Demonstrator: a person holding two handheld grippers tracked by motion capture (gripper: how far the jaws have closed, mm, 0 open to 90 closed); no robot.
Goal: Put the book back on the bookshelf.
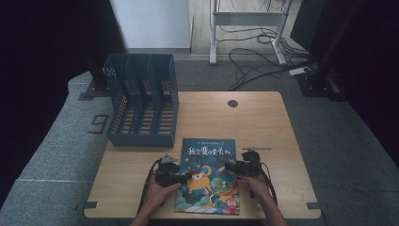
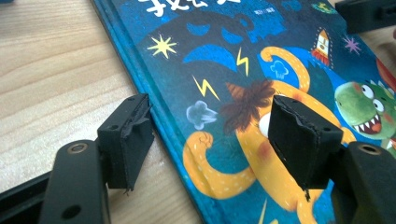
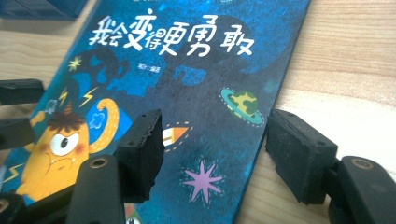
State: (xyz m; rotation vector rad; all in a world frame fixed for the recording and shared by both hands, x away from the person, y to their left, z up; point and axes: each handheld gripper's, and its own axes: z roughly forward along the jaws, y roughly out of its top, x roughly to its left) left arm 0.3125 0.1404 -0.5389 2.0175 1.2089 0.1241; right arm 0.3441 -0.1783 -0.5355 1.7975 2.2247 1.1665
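The picture book [image 1: 207, 175] lay flat, cover up, in the lower centre of the high view, near the front edge of the table [image 1: 263, 122] and just below the blue file rack [image 1: 141, 101] at upper left.

Left gripper [image 1: 184, 178] sat at the book's left edge. In its own view one pad [image 2: 128, 137] rested outside the spine edge on bare wood and the other [image 2: 299, 135] over the cover. The jaws stood well apart and gripped nothing.

Right gripper [image 1: 230, 166] mirrored this at the right edge: one pad [image 3: 145, 142] over the cover, the other [image 3: 299, 149] beyond the edge on the wood, open, nothing held.

Judgement: the step in hand was taking hold of the book by both side edges. The next move would call for getting a pad under each edge before closing.

Both hands entered from the bottom of the frame, the grippers angled inward and low.
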